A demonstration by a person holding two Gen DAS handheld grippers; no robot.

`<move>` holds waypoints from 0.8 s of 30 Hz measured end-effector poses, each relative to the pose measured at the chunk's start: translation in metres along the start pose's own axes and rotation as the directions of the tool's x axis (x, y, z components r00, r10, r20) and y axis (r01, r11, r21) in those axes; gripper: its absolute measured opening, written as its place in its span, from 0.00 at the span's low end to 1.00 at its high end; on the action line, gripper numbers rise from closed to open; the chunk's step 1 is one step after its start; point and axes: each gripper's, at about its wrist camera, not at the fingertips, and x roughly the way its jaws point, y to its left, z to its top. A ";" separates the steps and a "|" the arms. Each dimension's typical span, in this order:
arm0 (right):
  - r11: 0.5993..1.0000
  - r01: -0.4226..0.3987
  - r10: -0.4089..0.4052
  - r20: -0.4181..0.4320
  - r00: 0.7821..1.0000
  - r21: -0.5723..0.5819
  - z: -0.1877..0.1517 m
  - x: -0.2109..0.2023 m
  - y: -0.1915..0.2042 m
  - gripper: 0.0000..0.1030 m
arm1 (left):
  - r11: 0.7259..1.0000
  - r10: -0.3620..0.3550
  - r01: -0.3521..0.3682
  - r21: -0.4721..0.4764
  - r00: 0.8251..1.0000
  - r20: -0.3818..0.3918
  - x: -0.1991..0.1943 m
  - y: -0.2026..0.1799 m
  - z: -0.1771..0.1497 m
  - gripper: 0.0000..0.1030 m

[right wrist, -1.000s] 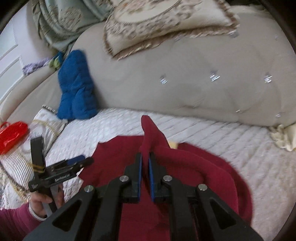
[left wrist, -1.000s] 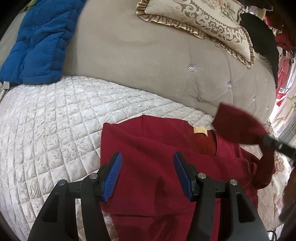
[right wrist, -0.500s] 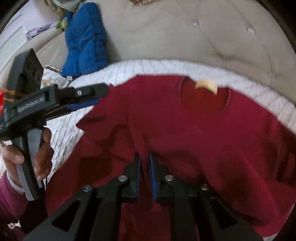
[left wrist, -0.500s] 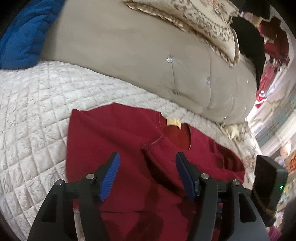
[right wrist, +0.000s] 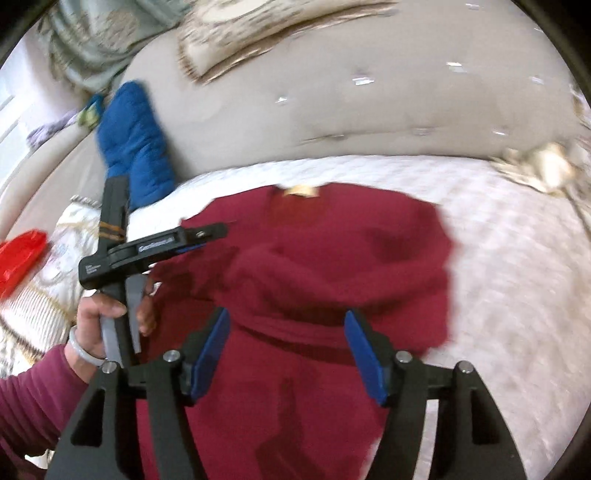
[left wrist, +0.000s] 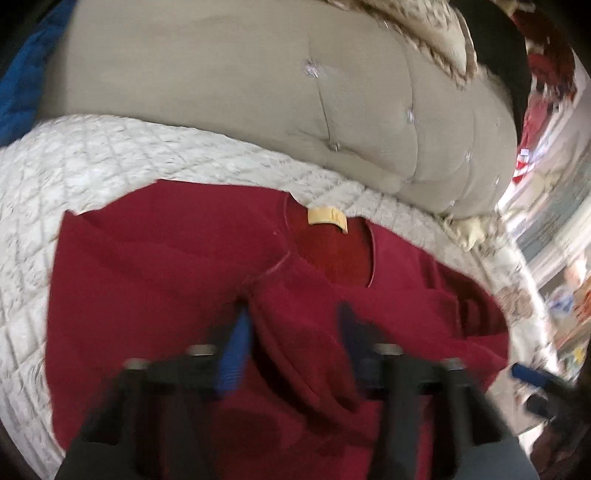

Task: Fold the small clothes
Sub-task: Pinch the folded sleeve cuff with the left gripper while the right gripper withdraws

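A dark red top point(left wrist: 155, 280) with a yellow neck label point(left wrist: 327, 218) lies flat on the quilted white bedspread point(left wrist: 74, 162). One sleeve is folded across its chest point(right wrist: 332, 280). My left gripper point(left wrist: 291, 347) is open and empty just above the folded sleeve; it also shows in the right wrist view point(right wrist: 201, 236), at the top's left edge. My right gripper point(right wrist: 288, 358) is open and empty above the lower part of the red top point(right wrist: 295, 406).
A tufted beige headboard point(left wrist: 258, 85) runs behind the bed, with a patterned cushion point(right wrist: 266, 29) on top. A blue padded garment point(right wrist: 135, 144) leans at the left. A red bag point(right wrist: 18, 258) and a striped cloth point(right wrist: 40, 306) lie at the far left.
My right gripper has let go of the red sleeve, opened and pulled back. The sleeve now lies across the top. My left gripper moved in over the top, still open.
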 end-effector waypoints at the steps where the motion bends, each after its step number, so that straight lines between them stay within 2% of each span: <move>1: 0.999 0.022 -0.022 0.005 1.000 0.033 0.000 -0.004 -0.010 0.71 | 1.000 0.008 -0.008 0.024 1.000 0.002 0.003 -0.004 0.001 0.00; 2: 0.996 0.051 -0.051 0.005 0.999 0.071 -0.001 -0.007 -0.022 0.71 | 1.000 0.001 -0.001 0.027 1.000 0.015 0.000 -0.006 0.002 0.00; 5: 0.987 0.098 -0.101 0.018 0.995 0.127 0.000 -0.012 -0.043 0.71 | 0.999 -0.044 0.042 0.015 0.990 0.134 -0.035 -0.010 0.009 0.00; 7: 0.980 0.128 -0.135 0.033 0.990 0.152 0.003 -0.012 -0.052 0.71 | 0.999 -0.041 0.042 0.001 0.969 0.244 -0.074 -0.004 0.016 0.00; 9: 0.975 0.157 -0.166 0.042 0.985 0.157 0.007 -0.006 -0.055 0.71 | 0.998 0.006 0.012 -0.057 0.955 0.297 -0.098 0.009 0.017 0.00; 11: 0.968 0.201 -0.208 0.033 0.978 0.148 0.014 0.004 -0.056 0.71 | 0.993 0.091 -0.063 -0.103 0.952 0.291 -0.105 0.023 0.012 0.00; 12: 0.966 0.213 -0.219 0.024 0.975 0.147 0.015 0.008 -0.057 0.71 | 0.989 0.126 -0.099 -0.114 0.958 0.256 -0.099 0.031 0.008 0.00; 16: 0.966 0.200 -0.201 -0.007 0.979 0.166 0.023 0.026 -0.056 0.71 | 0.975 0.140 -0.112 -0.193 0.981 0.138 -0.069 0.055 -0.003 0.00; 19: 0.979 0.177 -0.176 -0.016 0.984 0.106 0.019 0.025 -0.044 0.71 | 0.971 0.136 -0.107 -0.213 0.983 0.127 -0.065 0.060 -0.002 0.00; 22: 0.981 0.174 -0.175 -0.007 0.985 0.086 0.018 0.028 -0.036 0.71 | 0.976 0.132 -0.103 -0.190 0.981 0.142 -0.067 0.052 -0.002 0.00; 24: 0.977 0.191 -0.188 -0.042 0.981 0.089 0.020 0.040 -0.038 0.66 | 0.979 0.135 -0.109 -0.174 0.980 0.143 -0.066 0.047 -0.004 0.00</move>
